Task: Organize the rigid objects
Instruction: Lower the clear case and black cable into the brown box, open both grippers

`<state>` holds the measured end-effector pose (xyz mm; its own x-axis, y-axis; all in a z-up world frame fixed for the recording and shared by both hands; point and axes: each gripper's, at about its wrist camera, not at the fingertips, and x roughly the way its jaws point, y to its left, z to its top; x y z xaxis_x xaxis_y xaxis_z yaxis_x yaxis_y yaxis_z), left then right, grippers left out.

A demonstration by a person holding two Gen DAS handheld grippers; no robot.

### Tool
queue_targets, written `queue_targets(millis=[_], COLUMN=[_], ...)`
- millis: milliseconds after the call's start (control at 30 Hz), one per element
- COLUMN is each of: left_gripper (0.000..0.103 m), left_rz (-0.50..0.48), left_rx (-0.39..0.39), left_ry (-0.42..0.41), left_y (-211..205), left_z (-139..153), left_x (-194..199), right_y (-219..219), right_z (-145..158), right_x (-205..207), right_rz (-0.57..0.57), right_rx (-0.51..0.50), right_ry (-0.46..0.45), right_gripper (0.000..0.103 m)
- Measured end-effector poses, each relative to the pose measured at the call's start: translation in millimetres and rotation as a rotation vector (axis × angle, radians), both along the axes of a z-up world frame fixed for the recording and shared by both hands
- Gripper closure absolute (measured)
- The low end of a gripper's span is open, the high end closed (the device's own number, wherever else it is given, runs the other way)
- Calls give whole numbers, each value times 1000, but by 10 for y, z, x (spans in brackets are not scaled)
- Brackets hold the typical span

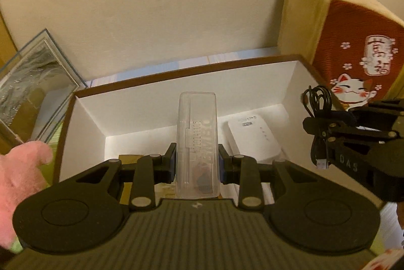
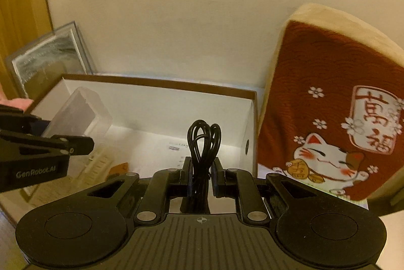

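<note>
I'm holding the clear plastic case [image 1: 197, 143] in my left gripper [image 1: 197, 166], pinched across its narrow sides, its long axis running straight ahead over the white box [image 1: 161, 98]. My right gripper [image 2: 201, 179] is clamping the coiled black cable [image 2: 204, 136], loops standing up, above the box's right end. Deeper in the box, right of the case, a white adapter [image 1: 252, 141] is lying on the floor; the left gripper looks nearer the open floor.

The left gripper [image 1: 197, 163] clamped a clear plastic case [image 1: 197, 143] above the white box [image 1: 186, 90]. At right, the right gripper [image 1: 325, 129] gripped a coiled black cable [image 1: 317, 100].
</note>
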<state>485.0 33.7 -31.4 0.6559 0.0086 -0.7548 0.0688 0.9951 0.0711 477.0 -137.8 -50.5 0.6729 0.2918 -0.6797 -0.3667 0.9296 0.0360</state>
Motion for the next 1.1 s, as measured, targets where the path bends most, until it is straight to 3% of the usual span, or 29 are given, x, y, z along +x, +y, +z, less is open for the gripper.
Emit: queue_targets(millis=[567,633,767,900,1033,1100], left_gripper=[76,76,76,74,54,54], left_rz=[-23,-29,-28,-30,-36,-35], left_rx=[39,36,34,42,51,55], left_ry=[20,22,22,3,-21,-28], left_y=[-66,-69,-74,-94,-100,-87], left_z=[-233,-233,-239,-216,-173,-153], left_x=[338,328,355,369,365,354], right_y=[87,67,18,9,2,0], right_z=[-55,-44,-18,-1,0,7], right_x=[366,379,350,296,212,173], right_rz=[-12,-8,-7,1,9,9], right_rx=[5,23,51,62,80,89], right_ry=[28,26,3,0,7,10], right_gripper=[91,85,56,51,49,46])
